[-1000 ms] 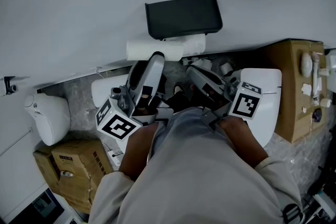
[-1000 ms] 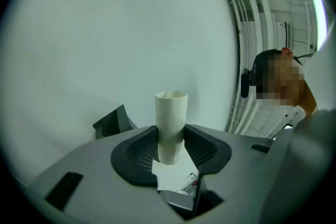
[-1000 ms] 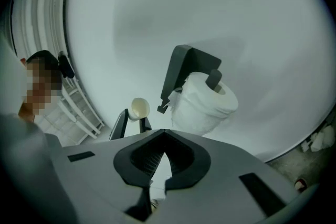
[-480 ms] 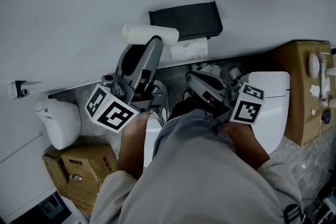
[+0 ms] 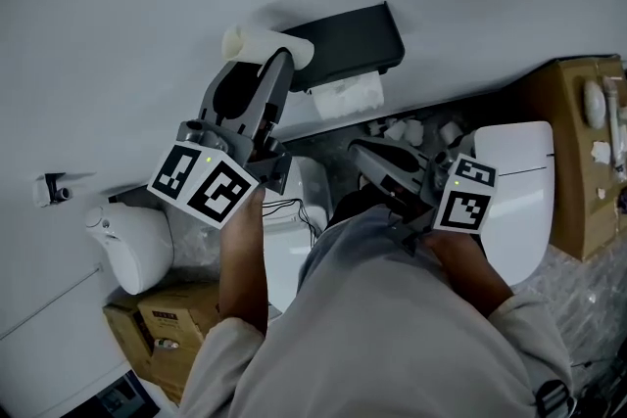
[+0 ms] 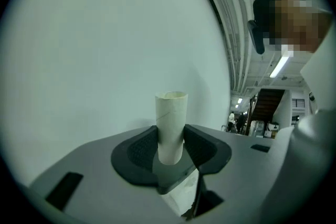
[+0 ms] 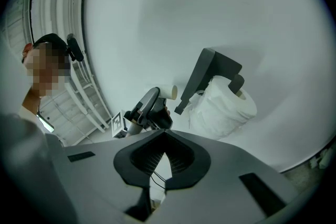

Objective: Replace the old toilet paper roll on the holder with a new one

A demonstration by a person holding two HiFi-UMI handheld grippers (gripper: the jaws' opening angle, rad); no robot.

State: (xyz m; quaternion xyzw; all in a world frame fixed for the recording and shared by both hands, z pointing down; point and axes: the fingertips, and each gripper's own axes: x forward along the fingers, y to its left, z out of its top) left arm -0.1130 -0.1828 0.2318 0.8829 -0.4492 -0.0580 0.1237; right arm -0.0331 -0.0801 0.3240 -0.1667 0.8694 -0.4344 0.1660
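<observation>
My left gripper (image 5: 276, 64) is shut on a bare cardboard tube (image 5: 263, 43), held level against the white wall just left of the black holder (image 5: 350, 36). In the left gripper view the tube (image 6: 171, 113) stands upright between the dark pads (image 6: 140, 149). A full white paper roll (image 7: 224, 107) hangs on the holder (image 7: 206, 75), its loose sheet (image 5: 348, 96) showing under the cover. My right gripper (image 5: 362, 153) stays low, in front of my body, jaws shut with nothing in them (image 7: 164, 147).
A white toilet (image 5: 511, 201) stands to the right, with a cardboard box (image 5: 576, 152) beyond it. Small white rolls (image 5: 411, 129) lie at the wall's foot. A white device (image 5: 129, 245) and brown boxes (image 5: 167, 333) sit at lower left.
My left gripper has carried the tube up and to the left, away from the holder, rolling as it went. The right gripper has stayed about where it was.
</observation>
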